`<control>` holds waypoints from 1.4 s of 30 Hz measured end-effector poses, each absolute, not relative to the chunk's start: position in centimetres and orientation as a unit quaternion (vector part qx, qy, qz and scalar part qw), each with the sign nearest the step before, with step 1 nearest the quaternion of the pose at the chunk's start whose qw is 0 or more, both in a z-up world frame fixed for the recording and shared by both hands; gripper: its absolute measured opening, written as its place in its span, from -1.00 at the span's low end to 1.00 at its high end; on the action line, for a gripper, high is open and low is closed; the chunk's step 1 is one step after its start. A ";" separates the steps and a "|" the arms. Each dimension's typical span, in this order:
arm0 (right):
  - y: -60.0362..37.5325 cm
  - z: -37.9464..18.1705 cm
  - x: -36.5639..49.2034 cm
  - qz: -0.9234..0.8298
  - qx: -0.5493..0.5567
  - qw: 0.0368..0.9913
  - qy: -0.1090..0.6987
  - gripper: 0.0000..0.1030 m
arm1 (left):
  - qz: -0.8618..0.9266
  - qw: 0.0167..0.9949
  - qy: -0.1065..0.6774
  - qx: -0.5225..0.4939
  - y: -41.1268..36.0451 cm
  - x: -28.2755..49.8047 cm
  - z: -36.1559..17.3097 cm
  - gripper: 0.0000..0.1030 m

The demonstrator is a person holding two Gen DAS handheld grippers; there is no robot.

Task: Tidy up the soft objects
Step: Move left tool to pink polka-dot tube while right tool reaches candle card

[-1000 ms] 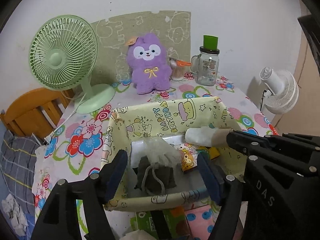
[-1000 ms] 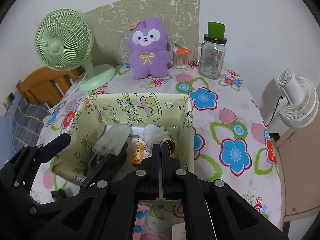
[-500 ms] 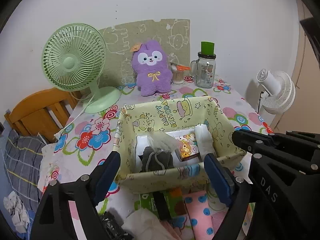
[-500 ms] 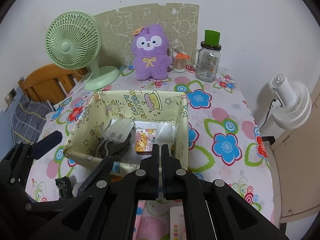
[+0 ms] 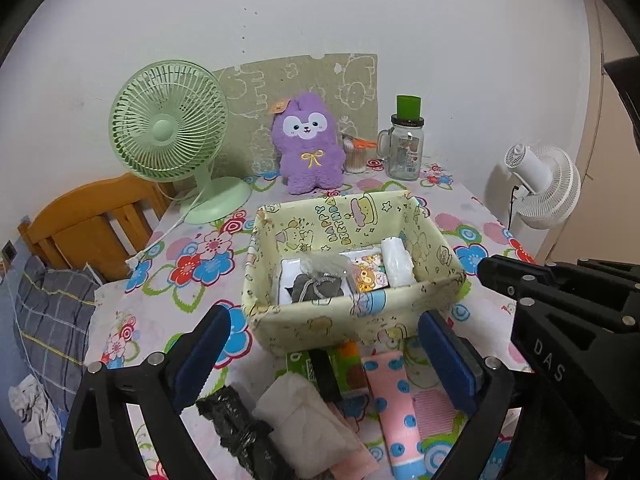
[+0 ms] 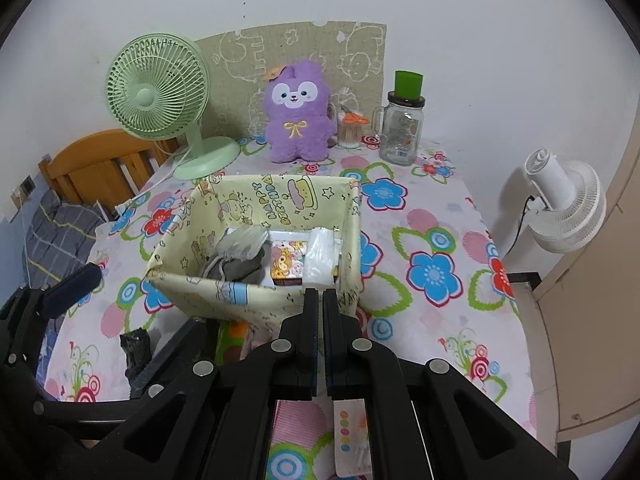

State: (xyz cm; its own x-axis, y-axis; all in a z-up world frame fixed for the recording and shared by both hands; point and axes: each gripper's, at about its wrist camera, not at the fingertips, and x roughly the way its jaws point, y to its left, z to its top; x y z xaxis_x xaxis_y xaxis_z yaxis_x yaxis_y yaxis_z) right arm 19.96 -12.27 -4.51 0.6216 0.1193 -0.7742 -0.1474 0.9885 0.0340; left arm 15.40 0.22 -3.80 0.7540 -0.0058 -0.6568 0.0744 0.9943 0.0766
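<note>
The left gripper (image 5: 324,360) is opening over the pink sock (image 5: 394,408) near the yellow box (image 5: 352,316), the right gripper (image 6: 320,344) pressed together, so its fingers might bump the box.

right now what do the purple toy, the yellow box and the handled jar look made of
Purple toy: fuzzy plush fabric, matte pile. Yellow box: seemingly fabric or coated cloth, its printed walls slightly sagging and creased. Handled jar: clear glass by its shine, possibly plastic.

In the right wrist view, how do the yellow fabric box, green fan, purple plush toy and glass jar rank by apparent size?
1. yellow fabric box, though it is nearest
2. green fan
3. purple plush toy
4. glass jar
</note>
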 end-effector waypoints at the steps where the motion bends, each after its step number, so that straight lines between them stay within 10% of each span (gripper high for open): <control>1: -12.3 -4.5 19.7 0.074 -0.017 0.900 0.428 -0.91 | -0.021 0.935 0.350 0.048 0.2 15.1 -3.8 0.88; 42: -18.2 -11.4 11.8 0.111 0.002 0.897 0.428 -0.91 | -0.053 0.917 0.395 0.005 -4.7 8.7 -12.0 0.99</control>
State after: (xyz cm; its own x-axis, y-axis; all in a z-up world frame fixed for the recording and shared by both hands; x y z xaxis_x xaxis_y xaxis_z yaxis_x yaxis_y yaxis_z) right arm 11.81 -18.16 -11.41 0.6087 0.2008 -0.7676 -0.1975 0.9753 0.0986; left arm 8.67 -4.72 -11.97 0.6827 -0.0938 -0.7247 0.1010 0.9943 -0.0335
